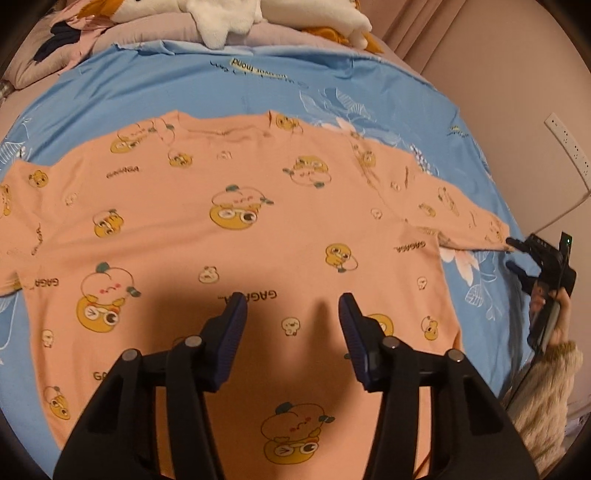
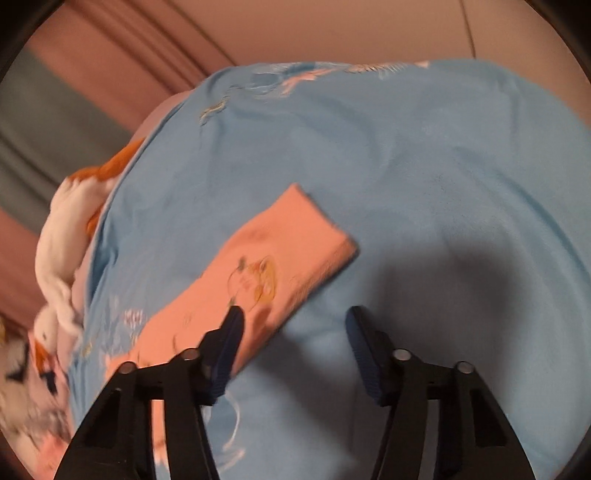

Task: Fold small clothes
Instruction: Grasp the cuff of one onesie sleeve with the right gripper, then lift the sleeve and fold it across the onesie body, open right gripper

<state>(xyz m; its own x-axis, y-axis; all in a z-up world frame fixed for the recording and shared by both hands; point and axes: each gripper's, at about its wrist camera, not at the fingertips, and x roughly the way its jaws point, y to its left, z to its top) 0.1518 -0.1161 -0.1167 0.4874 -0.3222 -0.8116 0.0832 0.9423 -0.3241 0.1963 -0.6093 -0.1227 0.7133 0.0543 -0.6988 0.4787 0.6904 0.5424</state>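
Your left gripper [image 1: 291, 314]: jaws apart, nothing between, above peach cartoon-print cotton T-shirt [image 1: 229, 229]. Shirt flat, unfolded, on blue floral bedsheet [image 1: 332, 96]; all folds remain. Your right gripper [image 2: 293, 325]: released, at sleeve [image 2: 280, 251] end, not gripping. No containers visible.

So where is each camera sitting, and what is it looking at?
Left wrist view: sits on the left gripper, looking down over the peach shirt spread on the blue sheet; the right gripper, a hand and a fuzzy sleeve show at the right edge.
Right wrist view: sits on the right gripper, looking down at the shirt's sleeve; its own open fingers show.
Shared: shirt, sheet, white plush toy.
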